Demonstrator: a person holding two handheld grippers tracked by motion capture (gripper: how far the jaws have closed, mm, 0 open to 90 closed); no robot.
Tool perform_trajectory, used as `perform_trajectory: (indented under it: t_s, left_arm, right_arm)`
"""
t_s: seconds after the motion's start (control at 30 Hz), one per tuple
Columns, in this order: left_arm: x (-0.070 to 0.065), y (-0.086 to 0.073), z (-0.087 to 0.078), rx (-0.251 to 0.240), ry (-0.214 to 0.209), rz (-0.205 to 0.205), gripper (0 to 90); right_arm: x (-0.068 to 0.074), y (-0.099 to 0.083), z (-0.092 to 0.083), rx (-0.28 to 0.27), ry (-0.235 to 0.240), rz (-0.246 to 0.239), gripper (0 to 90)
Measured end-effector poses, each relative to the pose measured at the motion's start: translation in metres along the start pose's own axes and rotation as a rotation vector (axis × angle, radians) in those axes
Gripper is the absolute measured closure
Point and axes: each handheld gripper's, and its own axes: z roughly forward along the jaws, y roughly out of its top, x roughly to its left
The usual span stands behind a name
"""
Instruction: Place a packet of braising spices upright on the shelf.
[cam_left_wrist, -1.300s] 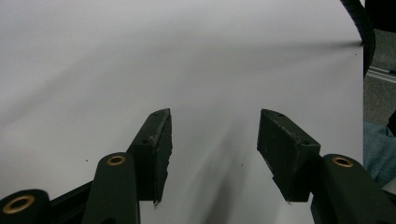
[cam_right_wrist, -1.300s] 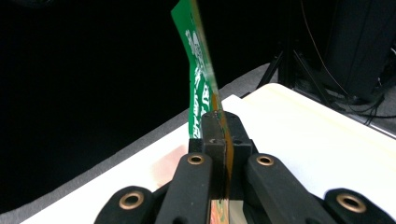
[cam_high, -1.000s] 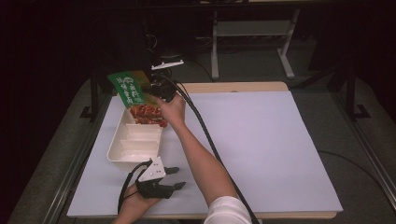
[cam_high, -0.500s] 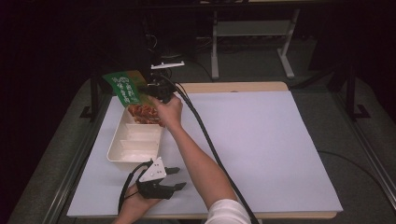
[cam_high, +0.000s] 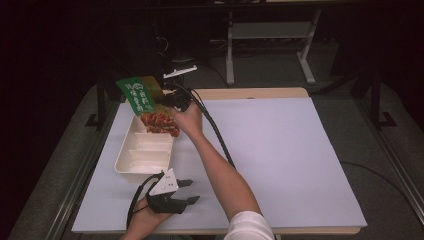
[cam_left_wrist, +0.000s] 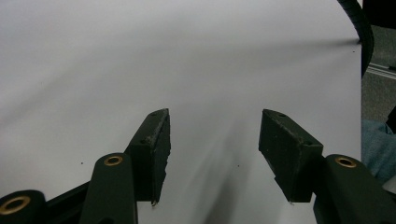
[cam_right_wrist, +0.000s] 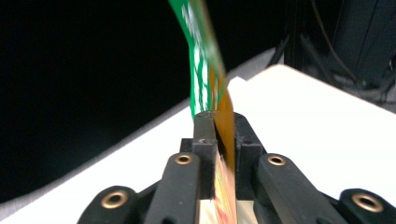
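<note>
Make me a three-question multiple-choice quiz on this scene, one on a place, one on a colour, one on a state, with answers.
1. Where does the white tray lie?
A. Near the table's left edge
B. At the table's middle
C. On the floor

2. What colour is the top of the snack packet?
A. Blue
B. Green
C. Black

3. How do the jaws of the left gripper stand?
A. Closed on the tray
C. Closed on a cable
B. Apart, with nothing between them

Answers:
1 A: the high view shows it beside the left edge.
2 B: green shows above the right gripper, whose jaws have just been opening with the packet between them.
3 B: the left gripper view shows a bare gap.
</note>
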Motion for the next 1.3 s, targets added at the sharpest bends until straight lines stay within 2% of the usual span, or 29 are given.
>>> perform_trajectory:
  t_s: [0.03, 0.13, 0.23, 0.3, 0.43, 0.5, 0.63, 0.7, 0.77, 0.8, 0.87, 1.0, 1.07, 1.23, 1.3]
  left_arm:
    - [0.0, 0.0, 0.0, 0.002, 0.0, 0.0, 42.8]
    - [0.0, 0.0, 0.001, 0.004, 0.0, 0.001, 42.8]
    - [0.0, 0.0, 0.001, 0.005, 0.0, 0.005, 42.8]
    - [-0.001, 0.0, 0.001, 0.006, 0.0, 0.008, 42.8]
    - [-0.001, 0.001, 0.001, 0.006, 0.001, 0.01, 42.8]
    - [-0.001, 0.001, 0.001, 0.005, 0.002, 0.011, 42.8]
    - [-0.002, 0.001, 0.002, 0.01, -0.003, 0.015, 42.8]
    - [-0.003, 0.001, 0.002, 0.009, -0.004, 0.016, 42.8]
    - [-0.004, 0.001, 0.002, 0.011, -0.001, 0.019, 42.8]
    - [-0.004, 0.001, 0.002, 0.012, -0.001, 0.022, 42.8]
    - [-0.003, 0.001, 0.002, 0.009, 0.0, 0.019, 42.8]
    - [-0.003, 0.0, 0.003, 0.01, -0.002, 0.013, 42.7]
    - [-0.002, 0.001, 0.002, 0.009, -0.001, 0.017, 42.8]
    - [-0.002, 0.0, 0.001, 0.008, 0.0, 0.015, 42.7]
    - [-0.002, 0.0, 0.002, 0.008, -0.001, 0.016, 42.7]
  right_arm:
    - [-0.002, -0.001, 0.001, 0.063, -0.012, -0.026, 81.7]
    - [-0.005, -0.005, 0.006, 0.147, -0.015, -0.064, 82.6]
    - [-0.005, -0.009, 0.013, 0.21, -0.004, -0.079, 86.4]
    - [-0.006, -0.011, 0.015, 0.225, -0.002, -0.085, 88.5]
    - [-0.005, -0.012, 0.013, 0.21, 0.022, -0.043, 89.5]
    - [-0.003, -0.012, 0.009, 0.182, 0.056, -0.015, 89.7]
    - [0.002, -0.013, 0.001, 0.126, 0.091, 0.025, 89.7]
    - [-0.002, -0.017, 0.001, 0.102, 0.102, 0.065, 89.7]
    - [-0.01, -0.023, 0.002, 0.068, 0.112, 0.131, 89.7]
    - [-0.013, -0.026, 0.003, 0.057, 0.102, 0.151, 89.8]
    - [-0.015, -0.03, 0.003, 0.054, 0.061, 0.145, 89.8]
    - [-0.02, -0.037, 0.007, 0.049, 0.036, 0.17, 89.8]
    - [-0.018, -0.041, 0.011, 0.059, 0.026, 0.138, 89.7]
    - [-0.018, -0.047, 0.012, 0.052, 0.04, 0.108, 89.5]
    - [-0.016, -0.047, 0.012, 0.053, 0.031, 0.081, 89.4]
